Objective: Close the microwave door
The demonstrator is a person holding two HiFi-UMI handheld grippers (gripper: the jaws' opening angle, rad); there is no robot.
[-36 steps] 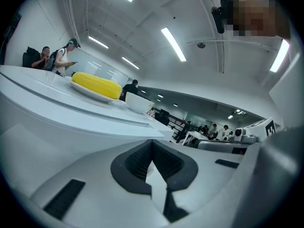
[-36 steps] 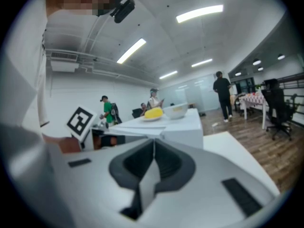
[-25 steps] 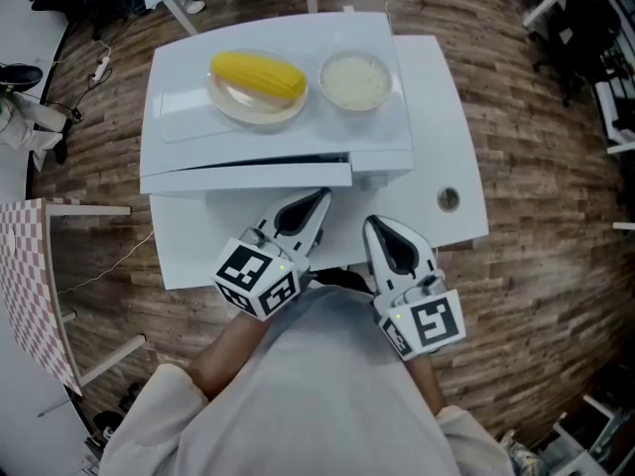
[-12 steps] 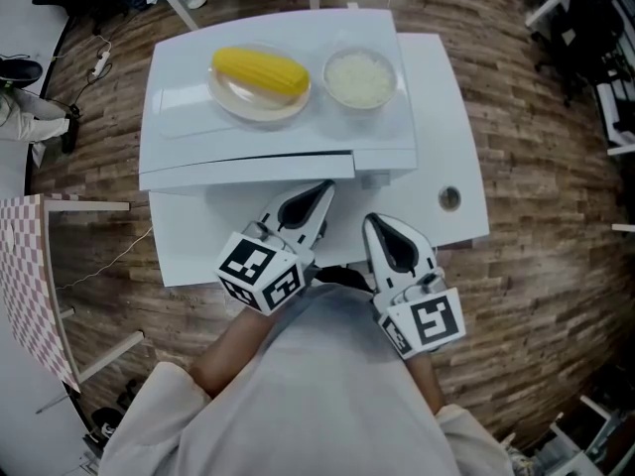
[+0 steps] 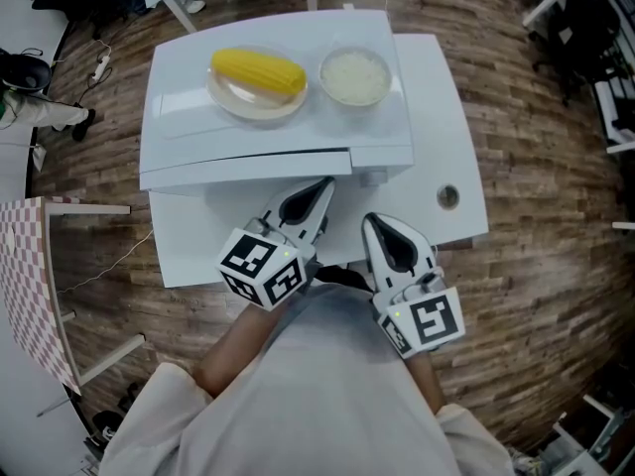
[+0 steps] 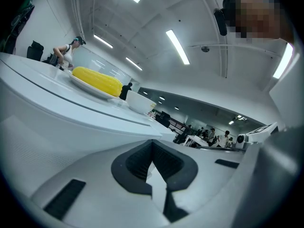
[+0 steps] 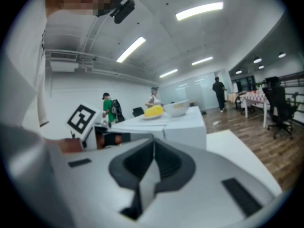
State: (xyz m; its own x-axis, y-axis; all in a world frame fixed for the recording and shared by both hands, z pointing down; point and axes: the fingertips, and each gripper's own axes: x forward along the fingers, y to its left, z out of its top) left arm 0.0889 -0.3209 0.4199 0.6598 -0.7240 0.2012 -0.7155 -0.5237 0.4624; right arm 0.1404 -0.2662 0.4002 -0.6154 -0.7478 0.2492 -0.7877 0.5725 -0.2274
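Head view, looking steeply down: the white microwave (image 5: 189,117) sits toward the far edge of the white table (image 5: 451,137), and its microwave door (image 5: 248,173) faces the person. The door's right end seems to stand just proud of the control side, so it looks only slightly ajar.

Left gripper (image 5: 319,188) is up near that right end, tips just beside the door's face; contact can't be confirmed from here. Its jaws are pressed together with nothing between them. Right gripper (image 5: 375,226) hangs back over the table's near edge, jaws likewise together and empty.

How will this door handle? Likely a light, rigid panel swinging on a hinge at its left, with a latch needing a firm last nudge. The face looks smooth and glossy, so closed tips could slide. The best spot is probably the free right end, far from the hinge, pushed square on.

Careful, though: a plate (image 5: 230,102) with a cob of corn (image 5: 258,72) and a bowl (image 5: 354,77) of something white ride on the microwave's top, so a hard shove might jolt them.

The table's right side is bare except for a round hole (image 5: 448,198). Around it are a wood-pattern floor (image 5: 536,167) and a checkered table (image 5: 25,276) off to the left, and the gripper views show a large, bright room with people far off.
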